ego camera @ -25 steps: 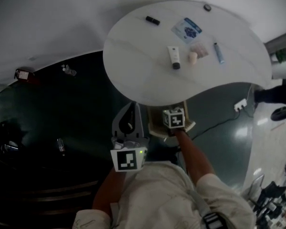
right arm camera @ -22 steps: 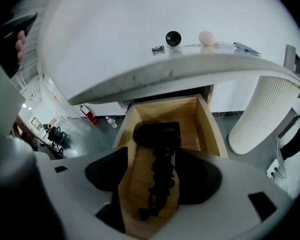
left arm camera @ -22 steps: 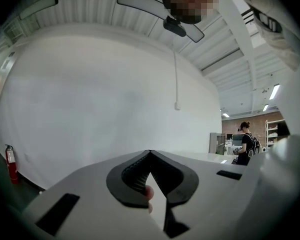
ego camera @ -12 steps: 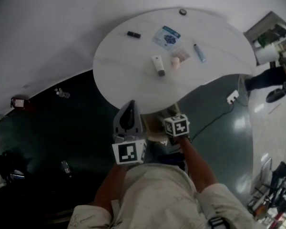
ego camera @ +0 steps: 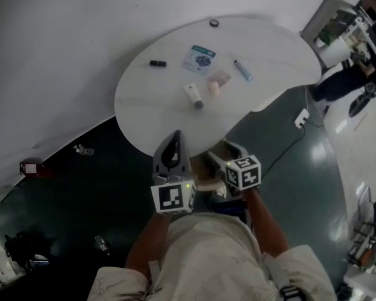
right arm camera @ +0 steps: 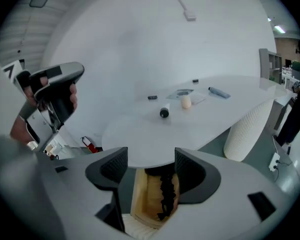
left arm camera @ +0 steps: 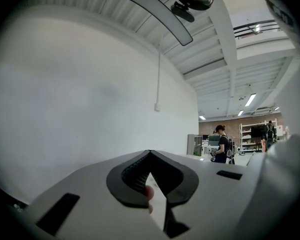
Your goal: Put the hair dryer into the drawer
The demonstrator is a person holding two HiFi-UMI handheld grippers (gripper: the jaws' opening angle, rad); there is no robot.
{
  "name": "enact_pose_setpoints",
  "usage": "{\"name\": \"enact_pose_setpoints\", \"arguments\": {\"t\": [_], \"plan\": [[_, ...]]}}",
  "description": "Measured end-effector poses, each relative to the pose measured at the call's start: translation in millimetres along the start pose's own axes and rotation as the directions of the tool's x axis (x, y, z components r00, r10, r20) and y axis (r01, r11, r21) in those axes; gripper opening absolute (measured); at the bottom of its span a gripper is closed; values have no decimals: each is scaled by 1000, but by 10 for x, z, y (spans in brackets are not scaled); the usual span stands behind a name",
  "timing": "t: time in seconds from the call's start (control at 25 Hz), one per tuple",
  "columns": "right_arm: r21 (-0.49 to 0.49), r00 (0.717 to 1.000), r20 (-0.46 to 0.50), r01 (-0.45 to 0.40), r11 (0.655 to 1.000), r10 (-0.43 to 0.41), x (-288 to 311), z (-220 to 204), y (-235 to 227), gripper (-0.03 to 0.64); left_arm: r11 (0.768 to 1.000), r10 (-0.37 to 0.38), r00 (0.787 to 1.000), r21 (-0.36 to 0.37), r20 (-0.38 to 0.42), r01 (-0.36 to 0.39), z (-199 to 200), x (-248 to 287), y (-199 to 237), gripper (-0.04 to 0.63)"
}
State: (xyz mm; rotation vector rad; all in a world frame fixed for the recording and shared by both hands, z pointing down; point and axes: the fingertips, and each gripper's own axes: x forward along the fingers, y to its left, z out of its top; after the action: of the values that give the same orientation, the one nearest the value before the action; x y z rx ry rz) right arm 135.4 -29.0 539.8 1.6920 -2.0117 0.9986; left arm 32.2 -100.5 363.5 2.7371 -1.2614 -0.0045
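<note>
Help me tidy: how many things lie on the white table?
7: black stick at left, blue packet, white tube nearest, pale egg, pink pouch, blue pen at right, dark disc at far edge. Others may be hidden.

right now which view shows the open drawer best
Right gripper view: the wooden drawer sits open just below the table edge, black cord inside. Head view shows only a tan sliver of it. Left gripper view faces the wall, no drawer.
</note>
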Motion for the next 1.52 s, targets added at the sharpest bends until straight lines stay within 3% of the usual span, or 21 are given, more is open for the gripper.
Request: {"name": "enact_pose_setpoints", "arguments": {"t": [0.2, 0.48, 0.68, 1.0, 1.2, 1.52], "plan": [[-13, 982, 186, 46, 999, -43, -413, 498, 100, 285, 1000, -21, 1000, 15, 6, 21, 87, 0, -97, 2], [-69, 884, 456, 151, 986, -104, -1025, 1182, 285, 285, 998, -50, 998, 33, -26, 51, 182, -11, -181, 2], [-60, 832, 550, 129, 990, -75, -1386, 1486, 415, 285, 995, -81, 997, 65, -9, 81, 306, -7, -334, 2], [-145, 777, 618, 259, 955, -117, -1605, 1731, 470, 284, 992, -86, 996, 92, 31, 83, 548, -6, -388, 2], [-157, 770, 631, 243, 957, -92, -1615, 1763, 503, 242, 994, -78, 996, 84, 34, 75, 556, -16, -385, 2], [-166, 760, 641, 269, 949, -103, -1594, 1791, 468, 73, 993, -79, 997, 88, 23, 76, 490, 5, -388, 2]]}}
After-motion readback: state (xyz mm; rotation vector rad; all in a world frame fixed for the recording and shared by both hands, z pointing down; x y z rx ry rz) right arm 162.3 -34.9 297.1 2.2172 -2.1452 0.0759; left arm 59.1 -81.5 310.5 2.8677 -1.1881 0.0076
